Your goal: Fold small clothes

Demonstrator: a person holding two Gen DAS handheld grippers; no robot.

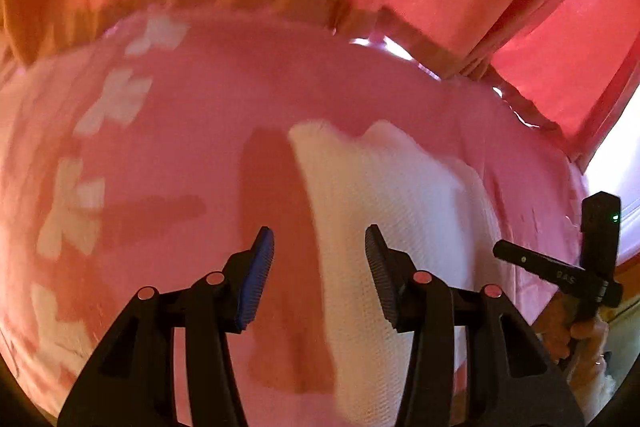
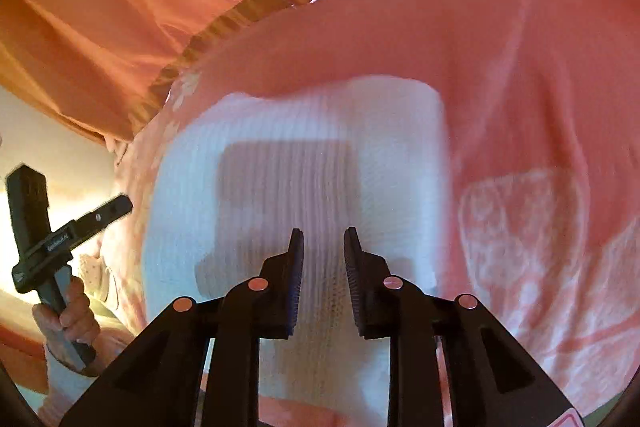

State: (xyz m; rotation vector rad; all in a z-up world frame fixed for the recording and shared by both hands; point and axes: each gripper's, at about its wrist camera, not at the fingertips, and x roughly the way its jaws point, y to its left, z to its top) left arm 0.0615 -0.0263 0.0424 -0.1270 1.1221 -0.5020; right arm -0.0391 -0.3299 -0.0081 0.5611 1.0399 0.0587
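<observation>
Left tongs (image 1: pixel 320 259) spread wide and empty above white ribbed garment's (image 1: pixel 392 211) left edge, right tongs (image 2: pixel 323 259) parted, empty, over the garment, lying flat on pink bedspread (image 1: pixel 192 155).

Warm pink-orange light tints both fisheye views, with black vignetted corners and bent edges. Motion blur softens the white cloth (image 2: pixel 304 163) ahead of the right gripper (image 2: pixel 323 259), which throws a blocky shadow on it. Overexposed glare burns far right of the left gripper (image 1: pixel 320 259).
</observation>
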